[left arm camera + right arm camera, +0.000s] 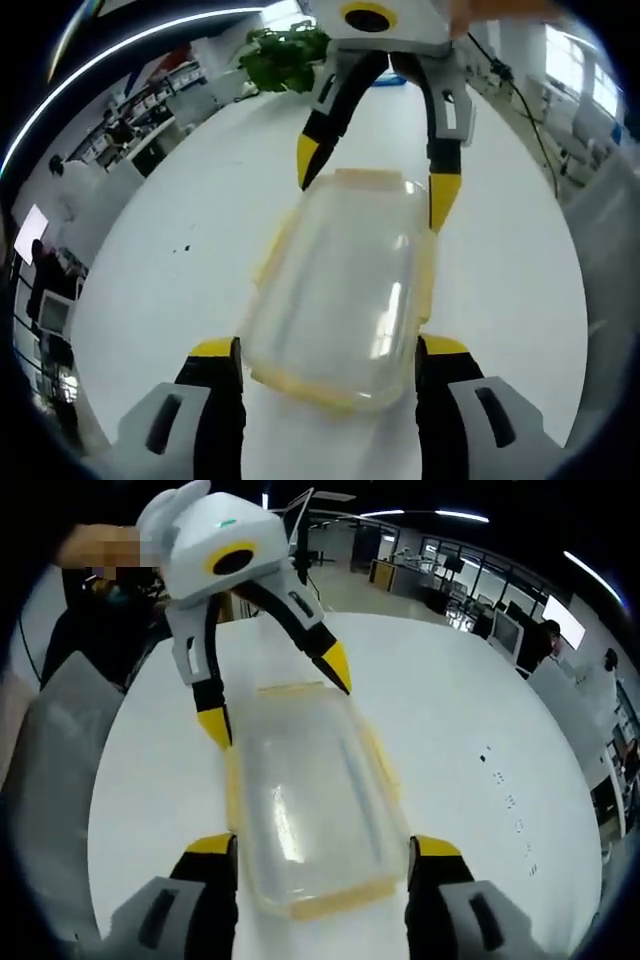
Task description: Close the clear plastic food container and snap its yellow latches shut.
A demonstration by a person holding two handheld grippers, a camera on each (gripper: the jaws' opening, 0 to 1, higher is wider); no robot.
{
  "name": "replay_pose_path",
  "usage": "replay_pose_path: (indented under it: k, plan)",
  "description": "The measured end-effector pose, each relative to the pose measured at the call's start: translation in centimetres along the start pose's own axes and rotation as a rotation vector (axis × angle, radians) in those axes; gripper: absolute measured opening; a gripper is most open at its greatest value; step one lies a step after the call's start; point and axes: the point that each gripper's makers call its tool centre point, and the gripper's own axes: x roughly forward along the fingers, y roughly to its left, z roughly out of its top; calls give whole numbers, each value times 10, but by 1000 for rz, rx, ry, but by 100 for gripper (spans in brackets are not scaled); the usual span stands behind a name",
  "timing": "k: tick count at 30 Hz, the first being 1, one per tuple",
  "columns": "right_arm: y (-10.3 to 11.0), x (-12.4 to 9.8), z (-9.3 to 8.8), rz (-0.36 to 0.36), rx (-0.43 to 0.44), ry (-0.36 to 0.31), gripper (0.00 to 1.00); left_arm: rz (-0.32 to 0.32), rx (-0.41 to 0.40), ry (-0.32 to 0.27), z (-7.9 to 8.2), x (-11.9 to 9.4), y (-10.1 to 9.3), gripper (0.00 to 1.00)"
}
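Observation:
A clear plastic food container [340, 285] with its lid on lies on the white table [180, 250]. Yellow latches [272, 255] stick out along its edges. My left gripper [329, 349] is open, its yellow-tipped jaws standing either side of the container's near end. My right gripper [377, 185] comes in from the far side, open, its tips at the container's far corners. In the right gripper view the same container [310, 800] lies lengthwise between my right gripper [323, 846] at the near end and my left gripper [275, 697] at the far end.
A green plant [285, 55] stands at the table's far edge and a black cable [520, 110] runs along its right side. A person in dark clothes [90, 630] is beside a grey chair [50, 760]. Office desks [470, 590] lie beyond the table.

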Motion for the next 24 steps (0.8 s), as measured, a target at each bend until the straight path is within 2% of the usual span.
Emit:
replay_pose_path:
  k: [7,9,10,11,14,17,19,22,24]
  plan:
    - [0,0,-1,-28,-12,20,69,26,-4,0,-2,-1,0,68]
    - [-4,-5,1,-65,32,-3,71,55,-3,10,-4,-5,3,67]
    - [-6,-8,1,-85,41,-12,72,96,13,-1,-2,-9,8,67]
    - [-8,-12,5,-109,52,-44,72,100,11,-3,-4,-13,7,68]
    - [3,-21,0,-92,85,-63,71,104,-55,-51,-2,-26,1,68]
    - [15,-24,-13,-102,77,-44,72,115,-61,-64,-4,-37,-8,68]
    - [22,-27,-23,-115,142,-39,73,121,-70,-73,-5,-44,-14,68]
    - [34,-31,-26,-135,242,-99,73,137,-104,-94,-7,-52,-22,67]
    - [38,-33,-30,-139,260,-101,72,142,-123,-103,-8,-55,-26,67]
